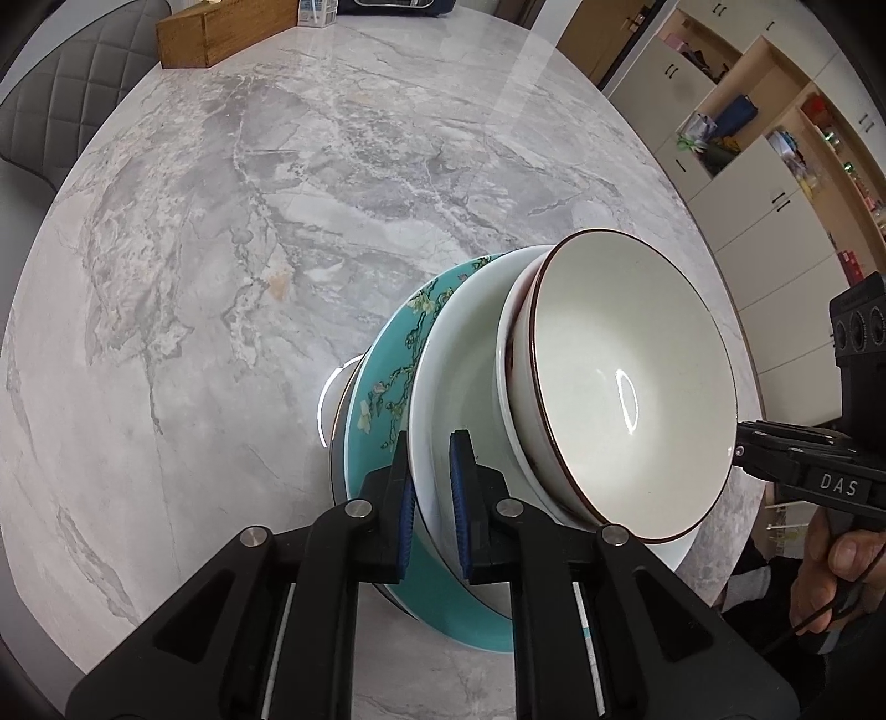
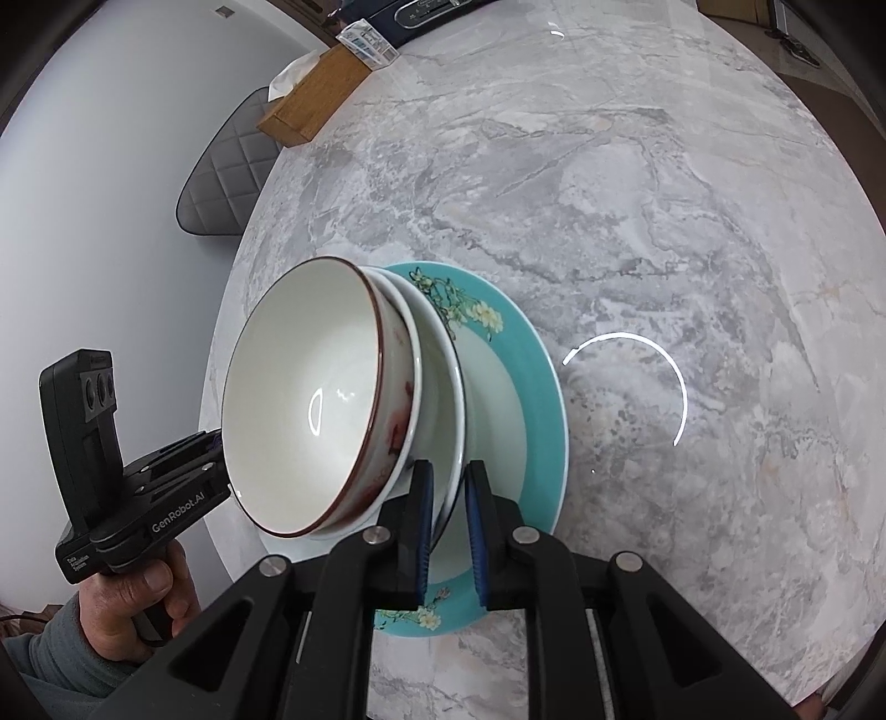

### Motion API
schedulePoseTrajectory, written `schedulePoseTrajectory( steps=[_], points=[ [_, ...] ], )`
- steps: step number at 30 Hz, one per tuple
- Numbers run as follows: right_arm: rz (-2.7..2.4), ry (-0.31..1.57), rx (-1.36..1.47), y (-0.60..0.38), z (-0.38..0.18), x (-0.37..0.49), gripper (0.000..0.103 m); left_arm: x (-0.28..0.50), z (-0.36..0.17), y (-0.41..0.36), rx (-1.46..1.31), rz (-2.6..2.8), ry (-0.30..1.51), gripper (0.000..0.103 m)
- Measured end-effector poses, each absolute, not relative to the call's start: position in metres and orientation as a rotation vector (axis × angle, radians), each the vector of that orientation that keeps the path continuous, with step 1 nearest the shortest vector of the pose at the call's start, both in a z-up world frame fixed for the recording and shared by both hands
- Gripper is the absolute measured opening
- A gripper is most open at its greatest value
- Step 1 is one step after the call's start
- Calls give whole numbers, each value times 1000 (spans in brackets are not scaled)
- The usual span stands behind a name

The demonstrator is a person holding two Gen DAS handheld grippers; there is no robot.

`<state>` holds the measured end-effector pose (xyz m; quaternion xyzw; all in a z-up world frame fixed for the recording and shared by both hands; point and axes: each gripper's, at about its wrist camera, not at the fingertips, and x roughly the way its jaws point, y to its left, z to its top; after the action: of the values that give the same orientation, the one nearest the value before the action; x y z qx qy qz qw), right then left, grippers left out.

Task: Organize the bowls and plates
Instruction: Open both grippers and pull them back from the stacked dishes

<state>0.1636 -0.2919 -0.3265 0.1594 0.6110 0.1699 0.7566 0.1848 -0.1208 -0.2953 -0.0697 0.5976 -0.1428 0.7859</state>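
Marble table (image 1: 221, 221) — both grippers (image 1: 432, 498) (image 2: 448, 526) nearly closed, pinching white plate (image 1: 459, 354) rim; release evenly — stack could shift.

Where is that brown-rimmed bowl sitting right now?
The brown-rimmed bowl sits on top of the stack, nested in a white bowl above the teal floral plate, on the marble table.

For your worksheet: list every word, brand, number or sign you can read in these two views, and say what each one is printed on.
"DAS": on the right gripper, on its black body, in the left wrist view.
"GenRobot.AI": on the left gripper, along its black body, in the right wrist view.
"Data Acquisition System": small white print on the left gripper's base, only just readable.
Print on the carton beside the wooden box: too small to read.
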Motion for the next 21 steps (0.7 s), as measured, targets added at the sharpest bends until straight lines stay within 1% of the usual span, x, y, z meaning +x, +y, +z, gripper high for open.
schedulePoseTrajectory(
  steps=[2, 3, 4, 5, 6, 7, 9, 10, 11, 12, 13, 14, 15, 16, 17, 18, 21],
  points=[
    [361, 1313, 349, -293, -325, 161, 18, 182, -292, -119, -144, -302, 1273, 10],
    [351, 1305, 347, -294, -324, 159, 25, 181, -291, -118, -143, -299, 1270, 11],
    [336, 1297, 350, -297, -322, 158, 29, 179, -291, -116, -147, -299, 1267, 15],
    [323, 1291, 355, -300, -322, 156, 37, 177, -290, -114, -148, -293, 1265, 18],
    [311, 1285, 363, -304, -321, 154, 45, 175, -289, -111, -151, -285, 1263, 27],
    [294, 1277, 373, -308, -319, 152, 49, 173, -287, -107, -158, -281, 1258, 41],
    [277, 1254, 402, -316, -314, 144, 61, 166, -281, -98, -170, -266, 1241, 59],
    [259, 1238, 414, -321, -309, 139, 64, 161, -277, -93, -178, -255, 1229, 61],
    [232, 1224, 422, -325, -305, 133, 72, 156, -273, -88, -186, -250, 1224, 63],
    [198, 1209, 430, -329, -300, 126, 79, 153, -269, -84, -191, -245, 1221, 69],
    [169, 1195, 436, -332, -295, 121, 82, 148, -265, -80, -196, -234, 1213, 78],
    [138, 1179, 438, -335, -289, 114, 87, 143, -260, -75, -208, -227, 1208, 85],
    [116, 1166, 435, -335, -284, 109, 90, 139, -256, -72, -221, -218, 1211, 103],
    [106, 1152, 428, -334, -277, 103, 93, 134, -252, -69, -225, -195, 1228, 103],
    [107, 1136, 415, -331, -270, 98, 101, 131, -248, -68, -209, -175, 1235, 103],
    [109, 1115, 396, -328, -263, 94, 103, 127, -242, -69, -186, -162, 1230, 103],
    [118, 1073, 317, -312, -242, 85, 103, 114, -217, -69, -166, -119, 1165, 103]
  ],
)
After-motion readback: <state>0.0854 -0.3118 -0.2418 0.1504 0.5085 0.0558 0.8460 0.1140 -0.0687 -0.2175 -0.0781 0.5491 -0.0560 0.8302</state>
